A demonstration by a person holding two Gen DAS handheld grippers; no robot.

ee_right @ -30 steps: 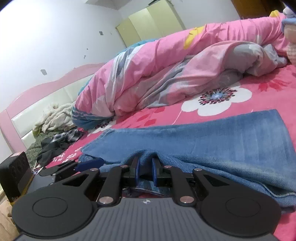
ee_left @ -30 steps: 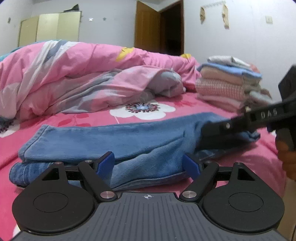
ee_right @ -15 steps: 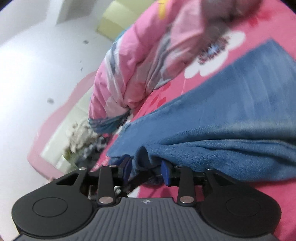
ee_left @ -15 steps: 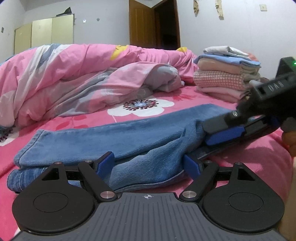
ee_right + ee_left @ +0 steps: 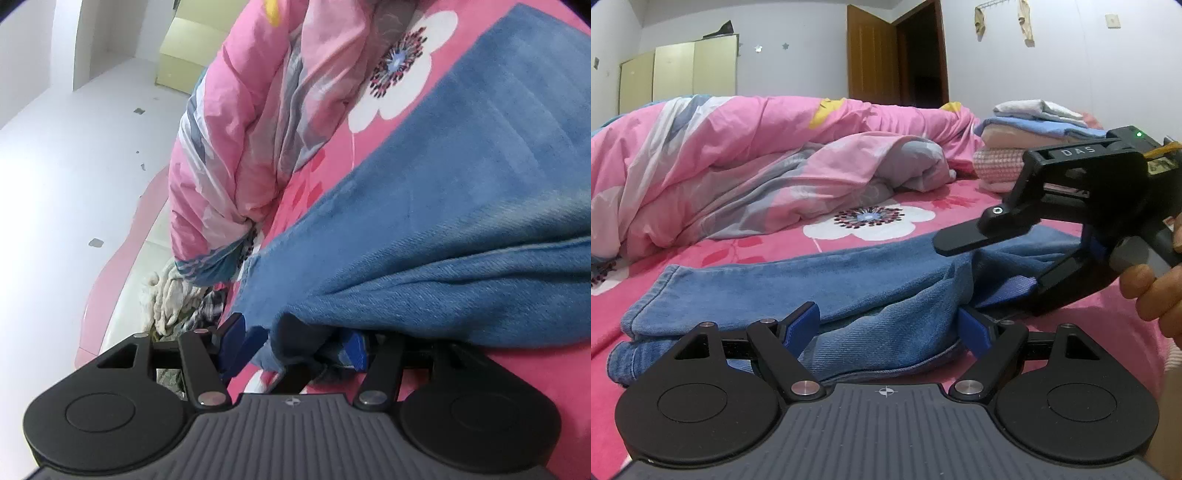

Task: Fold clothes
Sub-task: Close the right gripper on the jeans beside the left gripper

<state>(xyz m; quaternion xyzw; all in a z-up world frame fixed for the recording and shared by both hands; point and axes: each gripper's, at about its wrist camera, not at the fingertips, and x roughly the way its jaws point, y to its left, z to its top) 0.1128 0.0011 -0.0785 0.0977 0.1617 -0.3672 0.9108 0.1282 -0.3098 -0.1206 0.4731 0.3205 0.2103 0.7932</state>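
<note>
Blue jeans [image 5: 849, 280] lie folded lengthwise on the pink flowered bed sheet [image 5: 871, 221]. My left gripper [image 5: 888, 326] is low at their near edge, open wide, and a bulging fold of denim sits between its blue pads. My right gripper [image 5: 997, 269] comes in from the right, rolled so one finger is above the other, astride the jeans' right end. In the right wrist view its jaws are opening. A loose edge of the jeans [image 5: 461, 221] hangs between the right gripper [image 5: 295, 345] pads, which do not press on it.
A rumpled pink quilt [image 5: 738, 166] fills the far side of the bed. A stack of folded clothes [image 5: 1034, 125] stands at the back right. A person's hand [image 5: 1156, 291] holds the right gripper. Crumpled clothes [image 5: 173, 295] lie by the pink headboard [image 5: 122, 240].
My right gripper has rolled onto its side, sunk a little and opened, letting go of the jeans' edge it was shut on. My left gripper has stayed put and open.
</note>
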